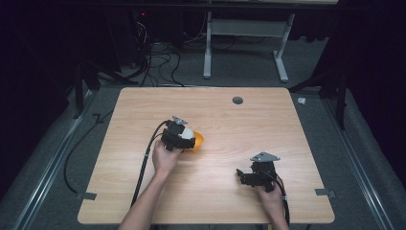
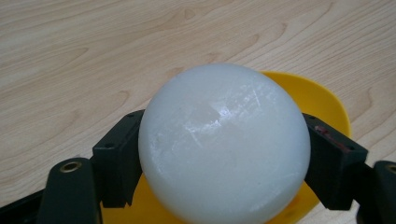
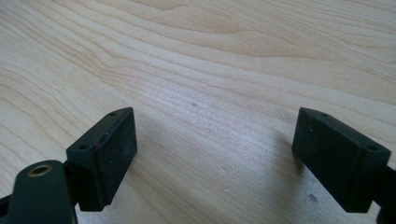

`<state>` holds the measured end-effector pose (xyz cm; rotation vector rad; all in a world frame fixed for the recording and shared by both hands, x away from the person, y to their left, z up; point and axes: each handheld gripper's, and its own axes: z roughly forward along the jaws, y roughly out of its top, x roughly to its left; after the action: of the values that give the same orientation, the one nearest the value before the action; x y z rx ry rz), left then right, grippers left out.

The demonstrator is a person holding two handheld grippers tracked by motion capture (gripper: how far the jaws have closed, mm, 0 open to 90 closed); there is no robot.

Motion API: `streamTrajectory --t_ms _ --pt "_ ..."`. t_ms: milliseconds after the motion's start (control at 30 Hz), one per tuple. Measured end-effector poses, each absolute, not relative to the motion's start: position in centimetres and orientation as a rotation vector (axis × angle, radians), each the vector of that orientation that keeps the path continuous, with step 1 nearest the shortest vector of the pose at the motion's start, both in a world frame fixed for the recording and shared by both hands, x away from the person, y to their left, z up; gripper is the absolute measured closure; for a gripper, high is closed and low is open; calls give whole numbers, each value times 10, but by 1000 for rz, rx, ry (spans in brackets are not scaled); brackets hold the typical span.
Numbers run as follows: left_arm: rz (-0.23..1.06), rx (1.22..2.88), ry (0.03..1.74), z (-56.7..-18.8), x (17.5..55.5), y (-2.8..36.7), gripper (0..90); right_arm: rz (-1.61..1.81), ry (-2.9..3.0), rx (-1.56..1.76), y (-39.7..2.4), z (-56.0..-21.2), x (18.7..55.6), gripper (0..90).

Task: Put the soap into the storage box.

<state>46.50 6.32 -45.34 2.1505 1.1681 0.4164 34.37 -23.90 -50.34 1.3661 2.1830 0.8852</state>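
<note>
Left tongs [image 2: 224,154] clamp a white ball [image 2: 224,144] between both pads, directly above a yellow bowl [image 2: 322,100] near the desk [image 1: 220,191] centre. Right tongs [image 3: 219,158] gape wide, holding nothing, toward the near right corner.

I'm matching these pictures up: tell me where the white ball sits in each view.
High view: white ball left of centre, in the left claw, over the yellow bowl.
Left gripper view: ball centre, between the jaws.
Right gripper view: not in it.
Shared landmark: wooden table.
</note>
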Motion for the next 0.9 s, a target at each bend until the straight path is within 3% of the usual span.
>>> streamTrajectory --t_ms 900 --pt "419 2100 1144 -444 459 67 245 882 2183 1365 -239 -503 344 147"
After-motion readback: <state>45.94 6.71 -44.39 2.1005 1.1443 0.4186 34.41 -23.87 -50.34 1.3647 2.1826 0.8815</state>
